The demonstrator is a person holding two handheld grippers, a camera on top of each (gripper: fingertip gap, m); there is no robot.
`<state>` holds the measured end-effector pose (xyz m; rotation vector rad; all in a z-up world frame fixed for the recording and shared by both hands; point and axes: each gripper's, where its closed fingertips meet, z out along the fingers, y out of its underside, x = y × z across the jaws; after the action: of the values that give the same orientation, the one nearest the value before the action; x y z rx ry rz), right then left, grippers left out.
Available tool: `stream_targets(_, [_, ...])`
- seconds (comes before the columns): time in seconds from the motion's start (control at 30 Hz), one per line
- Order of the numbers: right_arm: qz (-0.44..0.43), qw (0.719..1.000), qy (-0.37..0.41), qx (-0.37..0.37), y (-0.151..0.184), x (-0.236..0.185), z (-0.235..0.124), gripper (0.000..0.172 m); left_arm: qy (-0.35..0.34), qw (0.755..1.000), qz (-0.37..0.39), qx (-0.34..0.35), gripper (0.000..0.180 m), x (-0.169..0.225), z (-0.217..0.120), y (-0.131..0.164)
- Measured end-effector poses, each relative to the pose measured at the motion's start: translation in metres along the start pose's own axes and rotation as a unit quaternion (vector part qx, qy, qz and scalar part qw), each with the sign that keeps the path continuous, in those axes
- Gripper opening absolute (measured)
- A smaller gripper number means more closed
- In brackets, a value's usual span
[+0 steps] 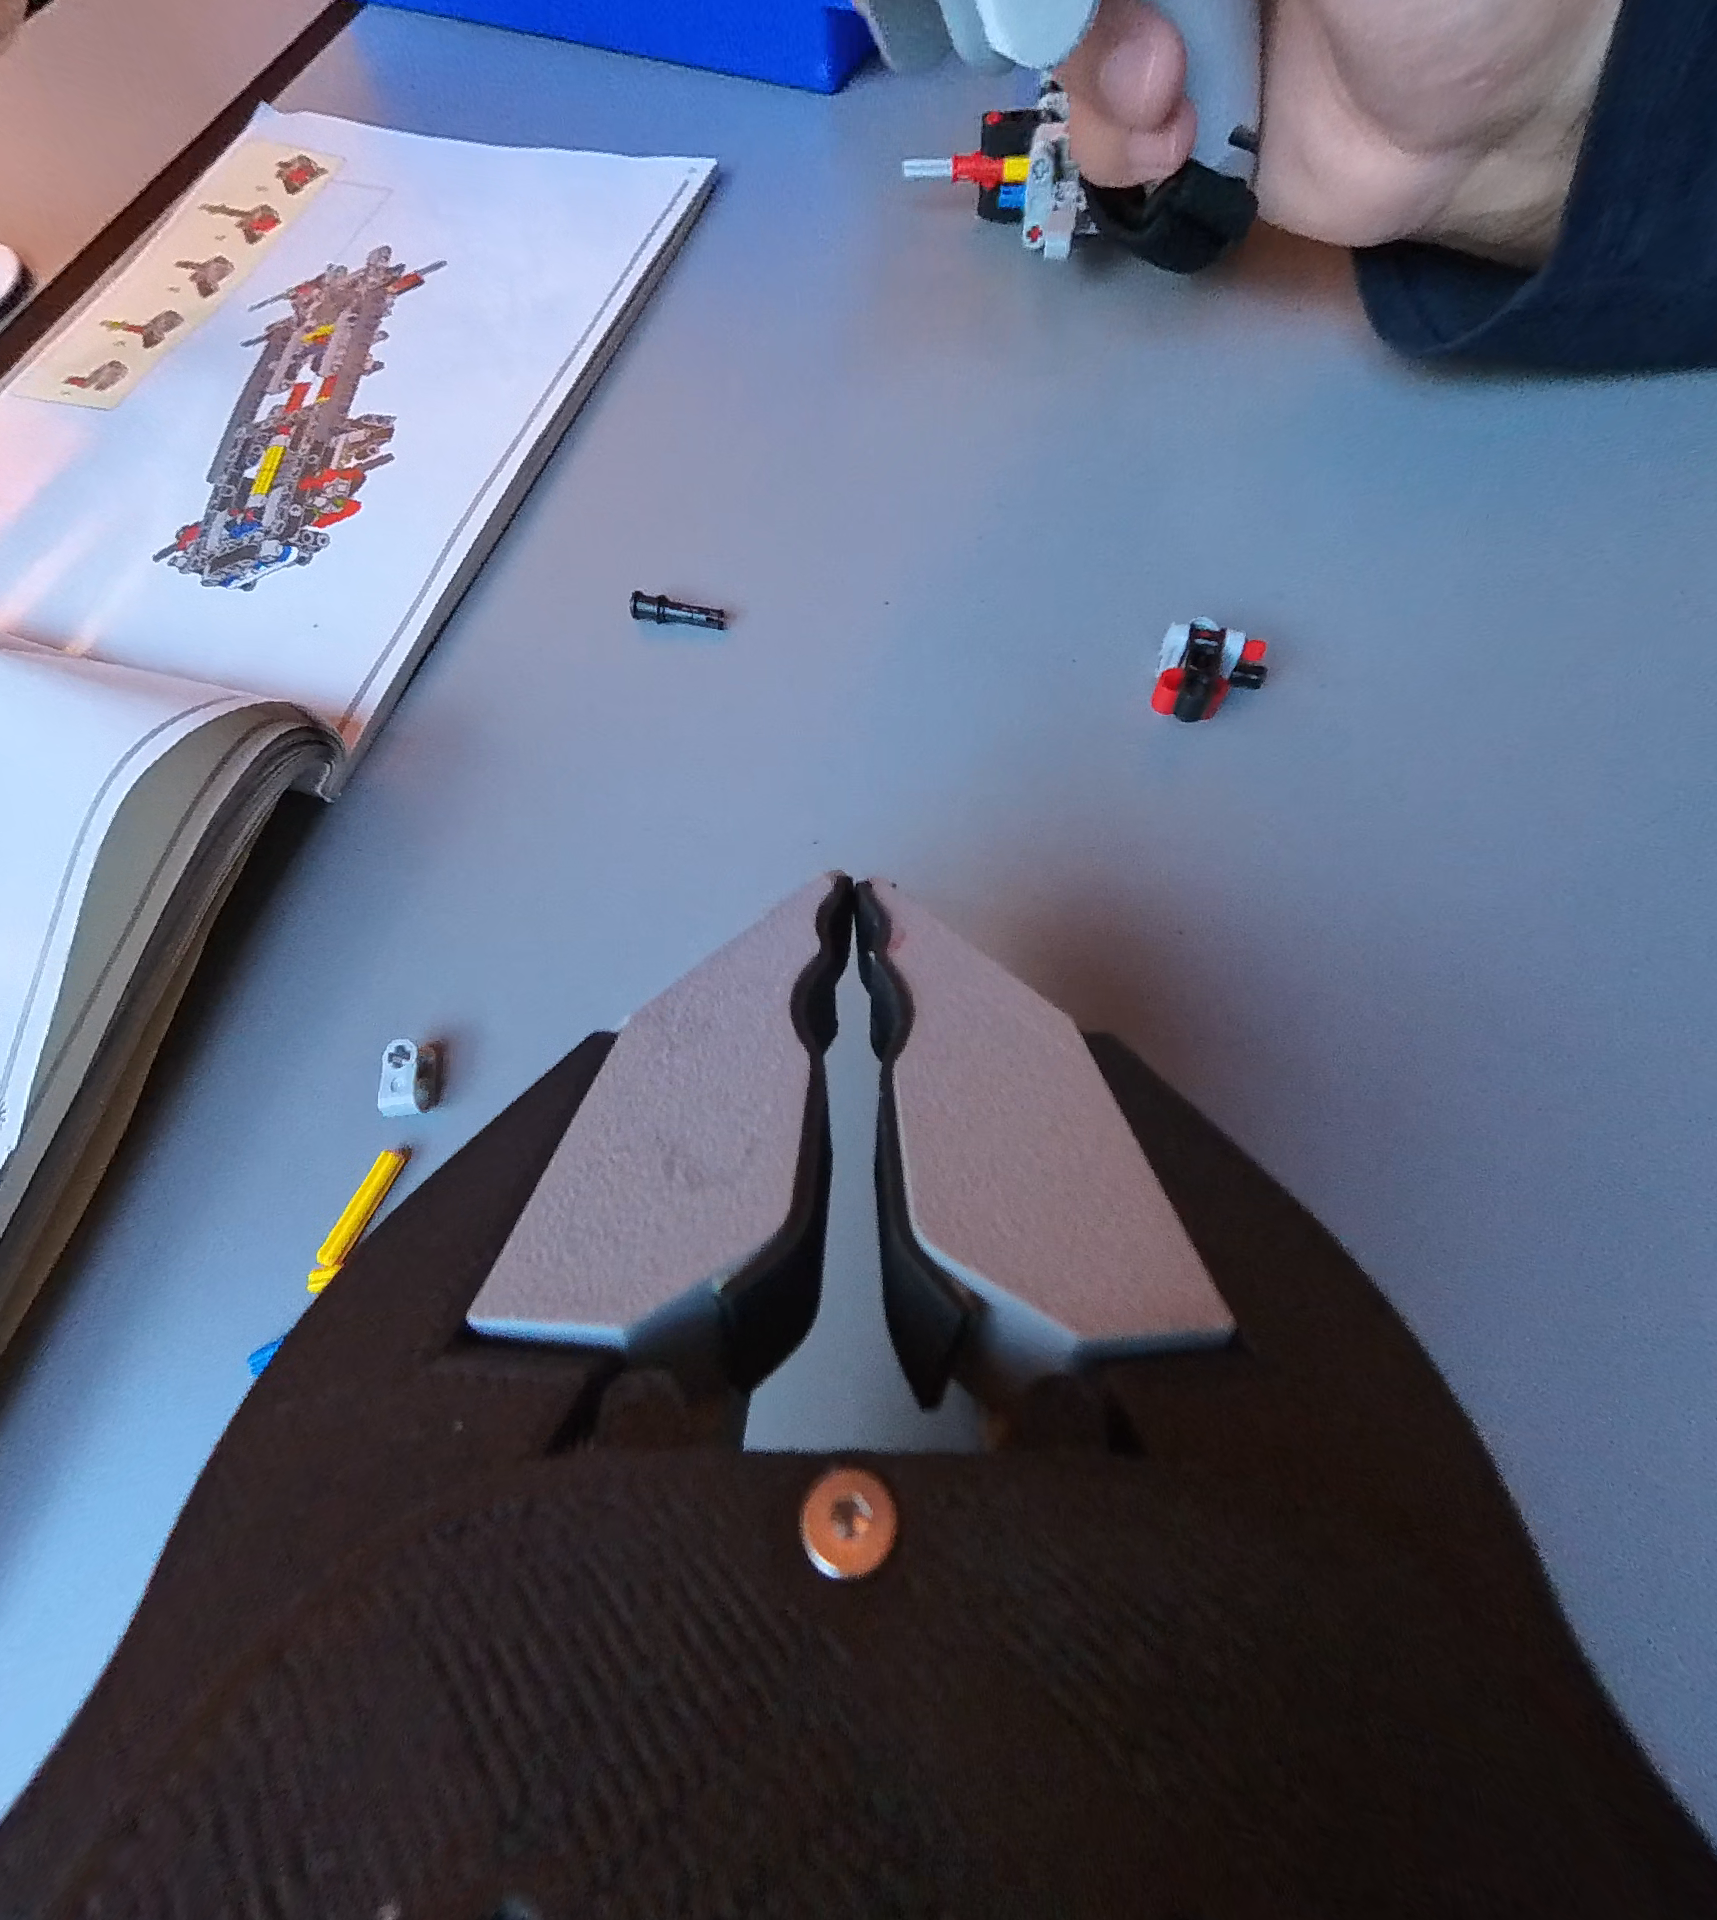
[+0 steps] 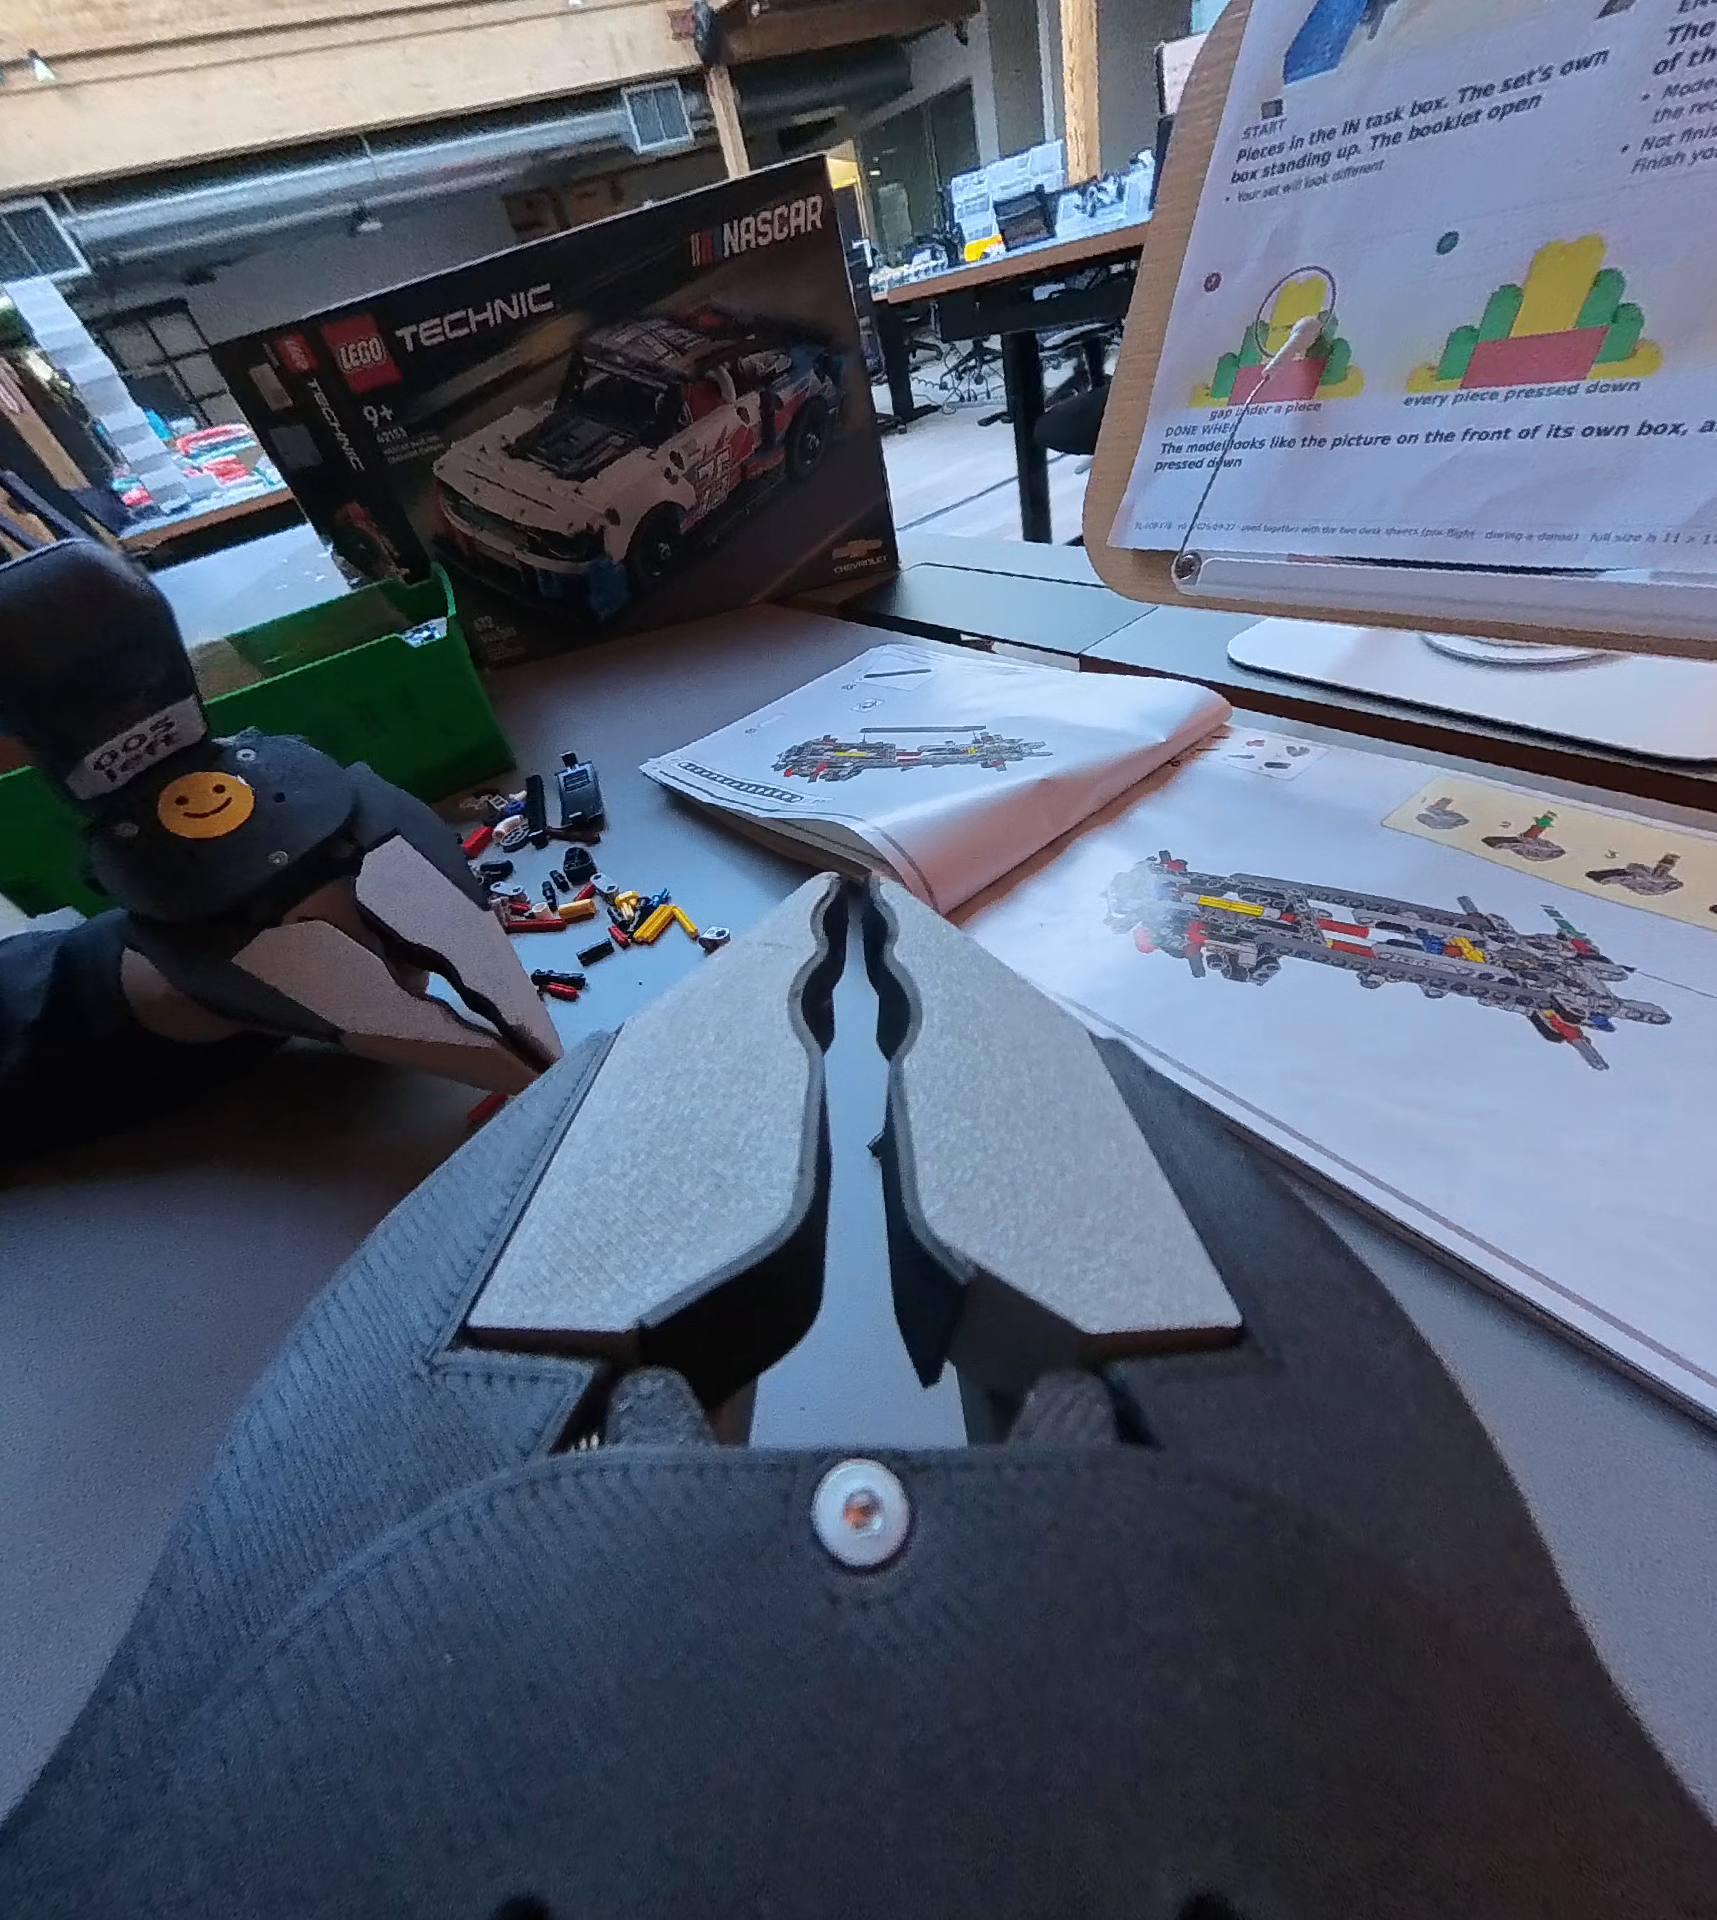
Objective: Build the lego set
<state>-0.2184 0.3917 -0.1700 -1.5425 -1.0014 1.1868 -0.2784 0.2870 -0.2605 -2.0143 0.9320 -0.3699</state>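
An open booklet [image 1: 334, 436] lies on the grey table [image 1: 1041, 499]. Right of it, the left gripper [image 1: 852, 883] is clenched on nothing. The right gripper [image 2: 854, 883], beside the booklet's edge, is likewise clenched bare. A black pin [image 1: 677, 609] lies near the booklet.

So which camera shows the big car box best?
The right wrist view. The car box stands upright at the back of the table, behind the green bin and the open booklet, with its whole front showing. The left wrist view doesn't show the box at all.
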Motion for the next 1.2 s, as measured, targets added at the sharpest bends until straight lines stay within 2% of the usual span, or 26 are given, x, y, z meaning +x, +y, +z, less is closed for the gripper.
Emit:
stream_targets(0.6, [0.012, 1.0, -0.003, -0.013, 0.006, 0.006, 0.001, 0.0, 0.009, 1.0, -0.005, -0.005, 0.0, 0.001, 0.002, 0.004])
stream_targets(0.97, [0.004, 0.997, 0.004, -0.076, 0.027, 0.009, 0.009, 0.0, 0.013, 1.0, 0.004, -0.011, 0.0, 0.005, 0.003, 0.005])
stream_targets(1.2, [-0.009, 0.998, 0.035, -0.048, 0.011, 0.023, -0.004, 0.0, 0.015, 1.0, 0.003, -0.012, 0.0, 0.005, 0.003, 0.005])
